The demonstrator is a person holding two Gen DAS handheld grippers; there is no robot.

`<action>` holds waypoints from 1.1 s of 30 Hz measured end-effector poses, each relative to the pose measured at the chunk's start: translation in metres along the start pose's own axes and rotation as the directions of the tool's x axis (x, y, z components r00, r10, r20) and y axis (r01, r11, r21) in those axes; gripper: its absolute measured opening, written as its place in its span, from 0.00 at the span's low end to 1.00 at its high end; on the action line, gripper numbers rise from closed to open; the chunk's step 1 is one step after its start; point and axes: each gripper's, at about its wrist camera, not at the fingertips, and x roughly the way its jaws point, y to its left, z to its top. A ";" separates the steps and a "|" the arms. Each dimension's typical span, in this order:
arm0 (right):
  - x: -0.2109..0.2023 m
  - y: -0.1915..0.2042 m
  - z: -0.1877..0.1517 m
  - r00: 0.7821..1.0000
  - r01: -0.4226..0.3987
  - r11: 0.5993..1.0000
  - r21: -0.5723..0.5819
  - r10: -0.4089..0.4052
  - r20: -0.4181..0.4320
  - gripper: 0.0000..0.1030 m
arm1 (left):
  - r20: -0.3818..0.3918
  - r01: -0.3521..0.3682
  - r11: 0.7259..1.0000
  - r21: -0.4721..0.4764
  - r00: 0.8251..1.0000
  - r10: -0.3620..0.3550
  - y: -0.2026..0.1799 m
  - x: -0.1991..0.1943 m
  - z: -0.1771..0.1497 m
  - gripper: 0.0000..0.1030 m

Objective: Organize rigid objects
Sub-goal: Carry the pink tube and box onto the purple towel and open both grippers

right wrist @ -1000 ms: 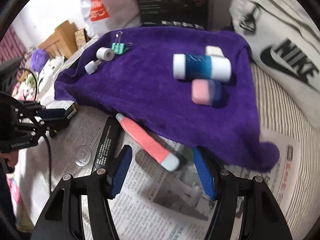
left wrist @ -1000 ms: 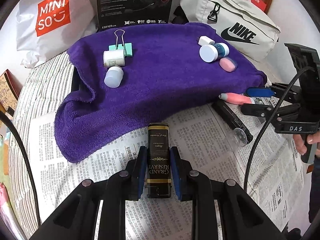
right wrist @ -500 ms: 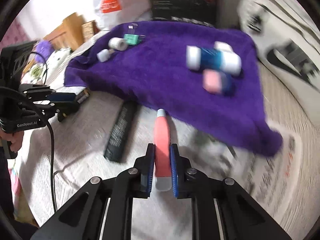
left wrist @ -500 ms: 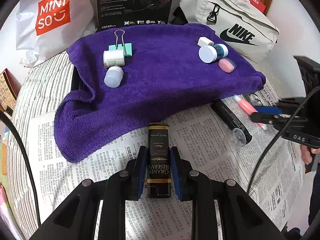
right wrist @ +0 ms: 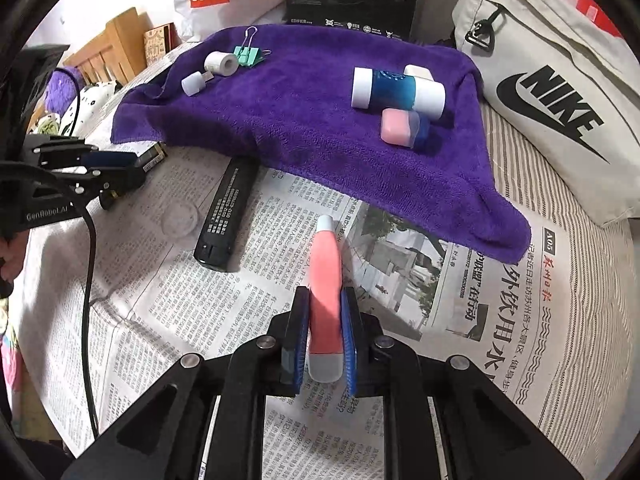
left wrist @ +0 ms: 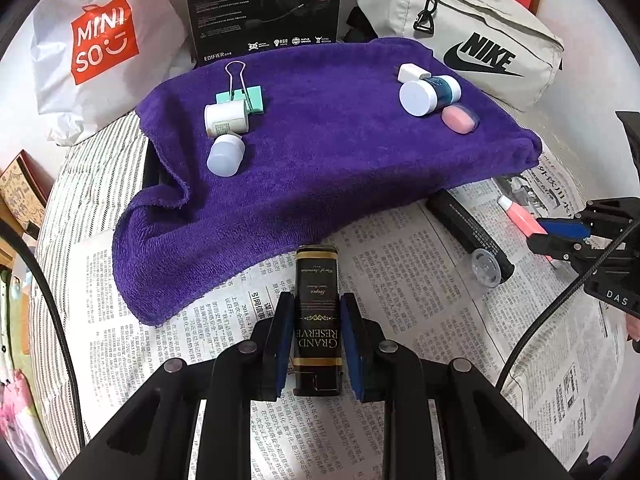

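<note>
The left hand-held gripper [left wrist: 317, 338] is closed on a black box [left wrist: 317, 308] reading "GRAND RESERVE", held over the newspaper [left wrist: 420, 280] just near of the purple towel [left wrist: 320, 152]; its smaller gold print is too fine to read. The right hand-held gripper [right wrist: 325, 336] clamps a pink tube [right wrist: 326, 276] above the newspaper, its near end hidden between the pads. Behind stand a "MINISO" bag [left wrist: 100, 40], an "EDIFIER" box [left wrist: 264, 4] and a "NIKE" bag [left wrist: 480, 52], all cut off by the frame.

Nike bag [left wrist: 480, 36], Miniso bag [left wrist: 100, 40], newspaper [right wrist: 400, 280]

left gripper [left wrist: 317, 338] clamped on a held item, low and level; right gripper [right wrist: 325, 334] likewise clamped
</note>
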 end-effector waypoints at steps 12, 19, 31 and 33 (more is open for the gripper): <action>-0.005 -0.014 -0.003 0.998 -0.061 0.993 0.099 0.060 0.009 0.15 | -0.011 -0.009 1.000 -0.027 1.000 0.008 0.005 -0.007 -0.006 0.22; -0.009 -0.014 -0.005 0.998 -0.061 0.992 0.107 0.061 0.011 0.15 | 0.004 0.021 0.997 -0.077 1.000 -0.021 0.018 -0.014 -0.007 0.22; -0.002 -0.007 -0.005 1.000 -0.010 0.998 0.067 0.010 0.002 0.15 | -0.020 -0.046 0.999 -0.010 0.999 0.046 0.006 -0.007 -0.008 0.22; -0.002 -0.006 -0.005 1.000 -0.001 0.998 0.059 0.000 0.009 0.16 | -0.021 -0.042 0.999 -0.014 0.999 0.042 0.007 -0.007 -0.007 0.22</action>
